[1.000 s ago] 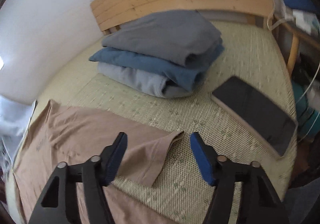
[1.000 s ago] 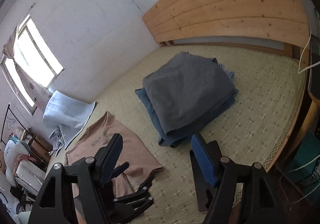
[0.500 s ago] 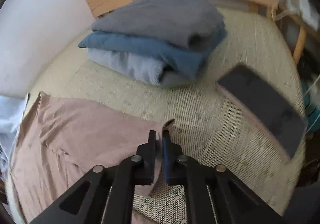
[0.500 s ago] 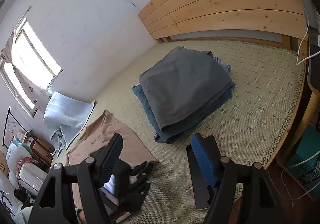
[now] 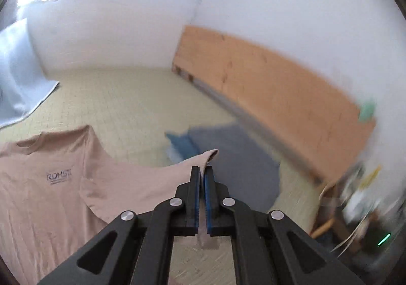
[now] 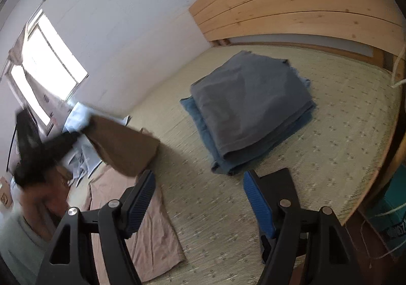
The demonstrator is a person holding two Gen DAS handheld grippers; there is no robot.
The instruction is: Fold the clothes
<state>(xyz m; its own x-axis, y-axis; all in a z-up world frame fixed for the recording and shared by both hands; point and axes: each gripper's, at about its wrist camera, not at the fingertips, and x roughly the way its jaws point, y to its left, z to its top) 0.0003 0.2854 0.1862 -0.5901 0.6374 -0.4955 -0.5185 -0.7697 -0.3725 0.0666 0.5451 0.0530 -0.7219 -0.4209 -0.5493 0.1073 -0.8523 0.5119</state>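
Shirt (image 5: pixel 50 198) mostly flat on the mat (image 5: pixel 132 107), its sleeve lifted, pinched by left gripper (image 5: pixel 202 175); right gripper (image 6: pixel 200 198) gapes empty; folded stack (image 6: pixel 251 104) done, this fold unfinished

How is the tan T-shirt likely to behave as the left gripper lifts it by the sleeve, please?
Probably floppy: the tan T-shirt drapes from the left gripper while its body lies flat. Likely light, since one pinched sleeve edge carries it. It may swing or bunch.

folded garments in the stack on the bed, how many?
2 visible in the right wrist view: the grey garment on top, the blue garment beneath it. More may be hidden under them.
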